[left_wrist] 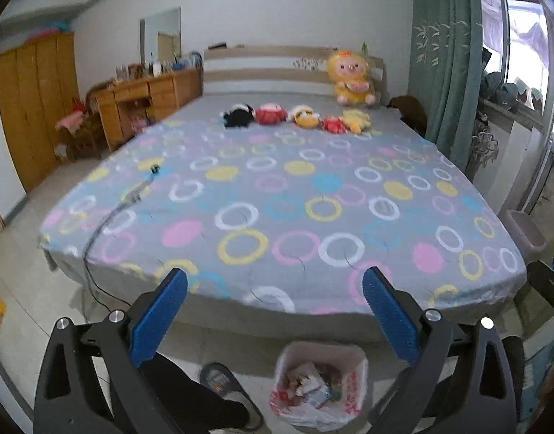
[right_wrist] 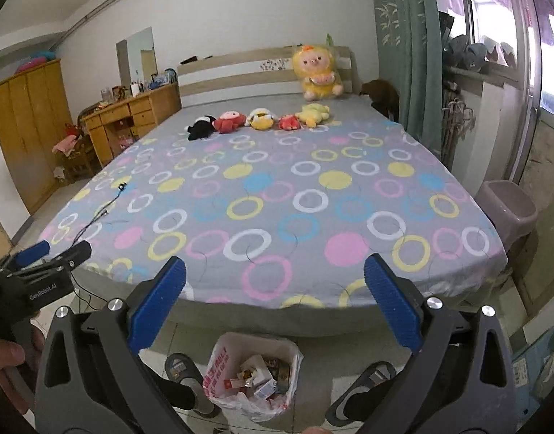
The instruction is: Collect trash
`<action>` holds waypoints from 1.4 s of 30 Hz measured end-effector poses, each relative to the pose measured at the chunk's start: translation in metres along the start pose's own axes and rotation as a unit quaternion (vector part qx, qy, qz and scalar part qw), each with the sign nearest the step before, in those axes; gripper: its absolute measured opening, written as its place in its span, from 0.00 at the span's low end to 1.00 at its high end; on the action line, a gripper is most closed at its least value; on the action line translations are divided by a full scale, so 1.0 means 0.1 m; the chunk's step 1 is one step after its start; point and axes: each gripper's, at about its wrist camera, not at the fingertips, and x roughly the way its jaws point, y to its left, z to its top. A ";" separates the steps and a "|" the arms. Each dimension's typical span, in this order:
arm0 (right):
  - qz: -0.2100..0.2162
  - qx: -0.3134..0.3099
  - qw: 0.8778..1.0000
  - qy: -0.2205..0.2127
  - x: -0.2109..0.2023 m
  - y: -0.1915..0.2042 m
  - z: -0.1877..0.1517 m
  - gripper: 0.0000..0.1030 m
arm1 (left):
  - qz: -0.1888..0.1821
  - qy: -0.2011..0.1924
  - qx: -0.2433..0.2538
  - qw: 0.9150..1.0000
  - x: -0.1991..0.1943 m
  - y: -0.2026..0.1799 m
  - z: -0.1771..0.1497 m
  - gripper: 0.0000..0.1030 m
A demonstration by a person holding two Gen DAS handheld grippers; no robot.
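Observation:
A small trash bin [left_wrist: 322, 383] lined with a white and red plastic bag stands on the floor at the foot of the bed; it holds several paper and packaging scraps. It also shows in the right wrist view [right_wrist: 255, 372]. My left gripper [left_wrist: 275, 291] is open and empty, held above the bin and facing the bed. My right gripper [right_wrist: 275, 287] is open and empty, likewise above the bin. The left gripper [right_wrist: 52, 249] also shows at the left edge of the right wrist view.
A bed [left_wrist: 277, 195] with a grey sheet of coloured rings fills the view. Plush toys [left_wrist: 295, 115] lie near the headboard. A black cable [left_wrist: 106, 217] runs over the bed's left side. A mauve stool [right_wrist: 508, 206] stands right of the bed. The person's slippered feet [right_wrist: 184, 367] flank the bin.

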 end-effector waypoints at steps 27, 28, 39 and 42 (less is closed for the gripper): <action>0.004 0.001 1.000 0.014 0.11 0.05 -0.08 0.94 | 0.001 -0.010 -0.020 1.000 -0.17 0.08 -0.03 0.92; 0.004 0.001 1.000 0.014 0.11 0.05 -0.08 0.94 | -0.001 -0.010 -0.020 1.000 -0.17 0.08 -0.03 0.92; 0.003 0.000 1.000 0.014 0.11 0.06 -0.08 0.94 | 0.002 -0.011 -0.019 1.000 -0.17 0.09 -0.03 0.92; 0.003 0.001 1.000 0.016 0.11 0.06 -0.09 0.94 | 0.001 -0.011 -0.018 1.000 -0.17 0.09 -0.03 0.92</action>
